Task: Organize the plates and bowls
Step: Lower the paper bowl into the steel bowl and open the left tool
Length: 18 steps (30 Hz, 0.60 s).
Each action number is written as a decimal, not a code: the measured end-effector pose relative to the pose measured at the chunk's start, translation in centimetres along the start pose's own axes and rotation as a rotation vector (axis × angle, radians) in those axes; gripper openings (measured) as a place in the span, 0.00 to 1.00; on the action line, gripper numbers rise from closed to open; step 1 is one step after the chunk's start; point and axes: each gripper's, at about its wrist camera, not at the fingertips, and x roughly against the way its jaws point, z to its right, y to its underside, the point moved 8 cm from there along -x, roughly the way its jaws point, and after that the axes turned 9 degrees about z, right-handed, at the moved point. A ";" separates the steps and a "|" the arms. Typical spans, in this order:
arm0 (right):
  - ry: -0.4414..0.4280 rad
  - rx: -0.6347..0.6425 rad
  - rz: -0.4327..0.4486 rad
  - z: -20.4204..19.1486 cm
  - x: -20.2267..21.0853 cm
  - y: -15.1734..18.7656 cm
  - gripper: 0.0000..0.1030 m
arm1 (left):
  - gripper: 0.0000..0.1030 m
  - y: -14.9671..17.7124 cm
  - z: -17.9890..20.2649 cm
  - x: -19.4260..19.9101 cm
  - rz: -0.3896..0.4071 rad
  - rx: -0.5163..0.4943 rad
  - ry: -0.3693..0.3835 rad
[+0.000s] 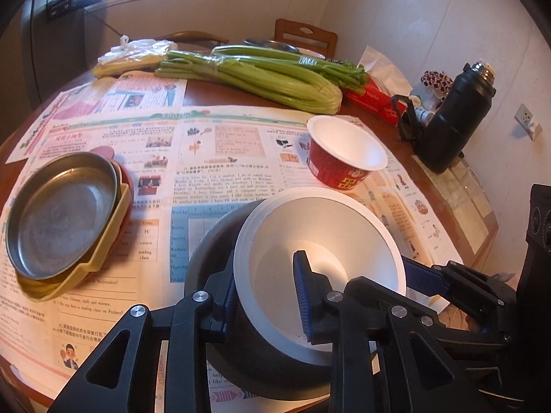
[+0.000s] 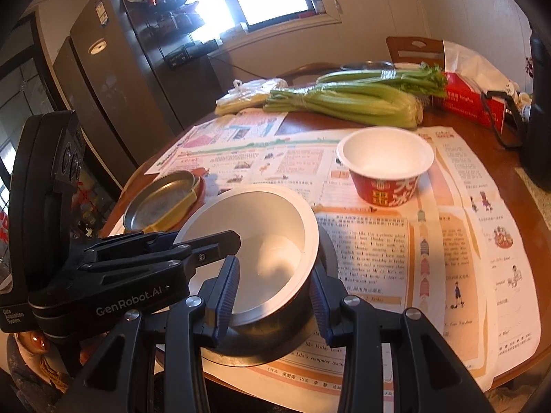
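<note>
With both grippers, left gripper and right gripper, clamped on the white-lined bowl near the red cup, lower it level, releasing together.

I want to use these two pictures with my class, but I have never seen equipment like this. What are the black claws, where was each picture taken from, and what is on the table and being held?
No robot: a person holds a hand-held claw in each hand, each with a camera looking along its fingers. One picture is from the left claw, the other from the right claw. Both are shut on the rim of a white-lined bowl, from opposite sides. On the newspaper-covered table lie a red paper cup, a stack of metal and yellow dishes, celery, a tissue box and a black flask.
</note>
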 end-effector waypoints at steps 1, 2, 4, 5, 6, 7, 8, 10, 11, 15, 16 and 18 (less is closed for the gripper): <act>0.001 -0.002 -0.004 0.0 -0.1 0.2 0.39 | 0.28 0.1 0.0 -0.1 0.001 0.000 -0.002; 0.001 -0.002 -0.007 0.0 -0.1 0.3 0.39 | 0.28 0.2 0.0 -0.1 0.002 -0.001 -0.002; 0.003 -0.003 -0.010 0.0 -0.2 0.5 0.39 | 0.28 0.3 0.0 -0.1 -0.001 -0.003 -0.002; 0.004 -0.003 -0.011 0.1 -0.2 0.6 0.39 | 0.28 0.3 0.0 -0.1 0.001 -0.006 -0.004; 0.002 -0.004 -0.011 0.1 -0.2 0.6 0.39 | 0.28 0.3 0.0 -0.1 0.005 -0.012 -0.010; -0.003 -0.008 -0.012 0.1 -0.2 0.7 0.39 | 0.28 0.3 0.0 0.0 0.006 -0.016 -0.015; -0.006 -0.011 -0.014 0.1 -0.2 0.8 0.39 | 0.28 0.3 0.0 0.0 0.009 -0.021 -0.022; -0.009 -0.014 -0.017 0.1 -0.4 0.8 0.39 | 0.28 0.4 -0.2 -0.2 0.009 -0.024 -0.031; -0.007 -0.011 -0.020 0.1 -0.4 0.9 0.39 | 0.28 0.4 -0.3 -0.3 0.007 -0.023 -0.036; -0.005 -0.004 -0.027 0.0 -0.7 1.2 0.39 | 0.28 0.8 -0.7 -0.6 -0.002 -0.019 -0.048; -0.005 -0.003 -0.029 0.0 -0.8 1.2 0.39 | 0.28 0.8 -0.8 -0.6 -0.002 -0.019 -0.049; -0.007 -0.001 -0.029 -0.1 -0.9 1.3 0.39 | 0.28 0.8 -0.9 -0.6 0.000 -0.018 -0.050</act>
